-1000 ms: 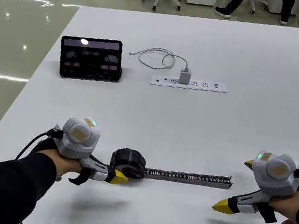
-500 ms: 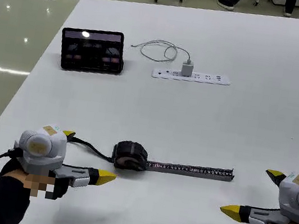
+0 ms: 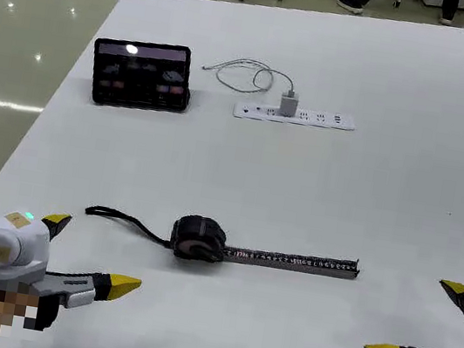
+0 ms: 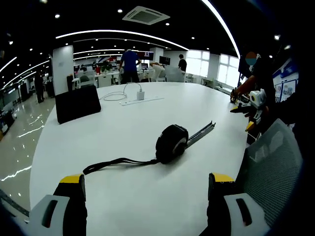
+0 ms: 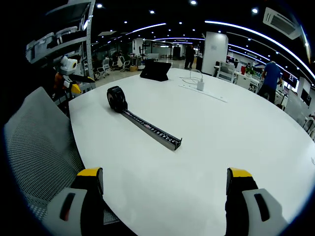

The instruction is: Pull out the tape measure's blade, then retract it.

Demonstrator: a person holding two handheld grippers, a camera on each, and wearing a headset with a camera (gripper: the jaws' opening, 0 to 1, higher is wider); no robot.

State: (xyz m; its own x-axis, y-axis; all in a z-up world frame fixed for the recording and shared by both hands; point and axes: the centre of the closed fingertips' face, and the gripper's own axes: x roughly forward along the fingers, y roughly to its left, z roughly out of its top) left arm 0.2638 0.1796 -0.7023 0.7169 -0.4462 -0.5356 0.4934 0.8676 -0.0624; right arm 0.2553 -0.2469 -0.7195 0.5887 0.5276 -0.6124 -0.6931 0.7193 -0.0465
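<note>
Head view: a white table (image 3: 344,192) takes up most of the frame, and the tape measure (image 3: 199,239) lies flat on it, a little below and left of the middle.
Tape measure: a round, dark case, with nothing touching it.
Blade (image 3: 293,260): it is out of the case and lies flat on the table, running to the right in the head view (its end has a small hook).
Strap (image 3: 123,219): a thin black loop that trails from the case to the left.
Left gripper (image 3: 94,251): in the lower left corner of the head view, with its yellow tips spread wide and nothing between them. It is well apart from the case.
Right gripper (image 3: 415,318): in the lower right corner, with its tips wide apart too and nothing held. It sits past the far end of the blade.
Left gripper view: the case is in the middle, above the two jaws, with the strap coming toward the lower left.
Right gripper view: the blade end is near the middle and the case is farther off, up and to the left.
Far things: a dark tablet (image 3: 139,74) stands in the upper left of the head view. A white power strip (image 3: 294,115) with a charger (image 3: 289,105) and a looped cable (image 3: 239,74) lies top middle.
</note>
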